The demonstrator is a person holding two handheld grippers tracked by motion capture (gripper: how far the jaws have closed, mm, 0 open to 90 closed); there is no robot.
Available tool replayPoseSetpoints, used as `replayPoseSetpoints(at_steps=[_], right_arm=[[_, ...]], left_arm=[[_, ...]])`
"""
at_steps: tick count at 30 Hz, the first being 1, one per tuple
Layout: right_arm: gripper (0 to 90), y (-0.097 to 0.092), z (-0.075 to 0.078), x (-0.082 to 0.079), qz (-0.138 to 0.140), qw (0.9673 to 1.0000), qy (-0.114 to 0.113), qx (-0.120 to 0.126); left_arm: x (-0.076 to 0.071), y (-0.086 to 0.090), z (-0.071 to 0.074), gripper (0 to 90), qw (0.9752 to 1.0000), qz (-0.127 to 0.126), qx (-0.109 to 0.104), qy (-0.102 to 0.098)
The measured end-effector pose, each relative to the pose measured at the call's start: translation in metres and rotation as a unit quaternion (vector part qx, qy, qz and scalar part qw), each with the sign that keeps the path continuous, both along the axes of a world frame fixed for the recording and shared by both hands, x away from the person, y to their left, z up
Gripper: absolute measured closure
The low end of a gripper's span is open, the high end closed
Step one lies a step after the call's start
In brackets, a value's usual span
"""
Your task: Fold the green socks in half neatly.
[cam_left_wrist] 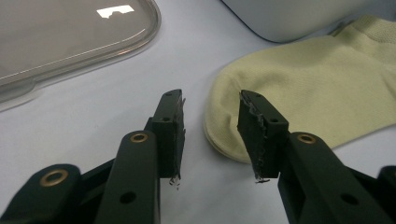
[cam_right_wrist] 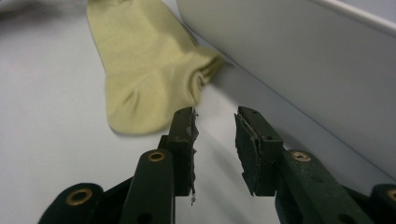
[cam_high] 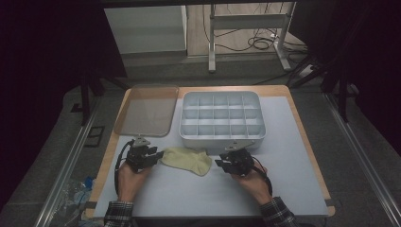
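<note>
A pale yellow sock [cam_high: 188,160] lies flat on the light blue table mat, just in front of the grey divided box [cam_high: 221,119]. My left gripper [cam_high: 160,154] is open at the sock's left end; in the left gripper view [cam_left_wrist: 212,135] its jaws stand on either side of the sock's toe edge [cam_left_wrist: 299,88], nothing pinched. My right gripper [cam_high: 218,163] is open just right of the sock; in the right gripper view [cam_right_wrist: 215,144] the sock [cam_right_wrist: 144,70] lies ahead and left, with the box wall [cam_right_wrist: 299,60] close on the right.
A clear plastic lid [cam_high: 146,109] lies at the back left of the table, also in the left gripper view [cam_left_wrist: 65,37]. The box has several empty compartments. Bare mat [cam_high: 198,194] stretches toward the front edge. A metal frame and cables sit on the floor beyond.
</note>
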State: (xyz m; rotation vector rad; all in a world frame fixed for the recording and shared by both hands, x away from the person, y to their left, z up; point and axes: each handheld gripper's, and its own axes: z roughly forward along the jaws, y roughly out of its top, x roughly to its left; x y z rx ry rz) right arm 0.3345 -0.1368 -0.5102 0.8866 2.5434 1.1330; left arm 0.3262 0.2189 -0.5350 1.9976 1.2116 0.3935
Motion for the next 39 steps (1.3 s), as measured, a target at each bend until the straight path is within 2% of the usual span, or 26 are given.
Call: replayPoseSetpoints(at_steps=[4, 9, 16, 18, 20, 21, 22, 23, 24, 25, 30, 32, 39], right_arm=[[65.6, 0.013, 0.0, 0.005, 0.008, 0.9999, 0.004, 0.009], [62.2, 0.025, -0.003, 0.011, 0.014, 0.9998, 0.009, 0.01], [59.4, 0.037, -0.015, 0.018, 0.01, 0.9998, 0.013, -0.006], [61.3, 0.041, -0.02, 0.019, 0.013, 0.9997, 0.014, -0.017], [64.0, 0.041, -0.021, 0.018, 0.011, 0.9997, 0.015, -0.015], [71.5, 0.041, -0.021, 0.018, 0.014, 0.9996, 0.023, -0.011], [75.0, 0.042, -0.021, 0.018, 0.014, 0.9995, 0.026, -0.01], [75.0, 0.042, -0.021, 0.018, 0.014, 0.9995, 0.026, -0.01], [77.9, 0.042, -0.021, 0.017, 0.015, 0.9994, 0.029, -0.009], [80.0, 0.043, -0.02, 0.017, 0.014, 0.9993, 0.032, -0.008], [81.0, 0.042, -0.02, 0.017, 0.014, 0.9992, 0.036, -0.005], [81.3, 0.041, -0.019, 0.017, 0.014, 0.9992, 0.038, -0.001], [81.3, 0.038, -0.01, 0.013, 0.018, 0.999, 0.04, 0.008]], left_arm=[[0.003, -0.001, -0.003, 59.2, 1.0, 0.0, 0.001, -0.001], [0.006, -0.003, -0.009, 57.8, 1.0, 0.001, 0.0, 0.0], [0.008, -0.006, -0.012, 54.8, 1.0, 0.001, 0.005, -0.005], [0.008, -0.005, -0.013, 60.0, 1.0, -0.004, -0.005, -0.001], [0.007, -0.006, -0.014, 64.4, 1.0, -0.005, -0.006, -0.003], [0.006, -0.006, -0.014, 67.1, 0.9999, -0.005, -0.015, 0.001], [0.006, -0.006, -0.015, 70.0, 0.9997, -0.006, -0.023, 0.003], [0.006, -0.006, -0.015, 73.5, 0.9997, -0.006, -0.023, 0.003], [0.005, -0.006, -0.015, 73.5, 0.9995, -0.007, -0.032, 0.007], [0.005, -0.005, -0.016, 80.6, 0.9988, -0.009, -0.046, 0.015], [0.004, -0.006, -0.016, 84.2, 0.9989, -0.007, -0.045, 0.012], [0.002, -0.008, -0.015, 84.5, 0.9992, -0.007, -0.038, 0.005], [-0.003, -0.009, -0.007, 84.6, 0.9993, -0.011, -0.036, -0.009]])
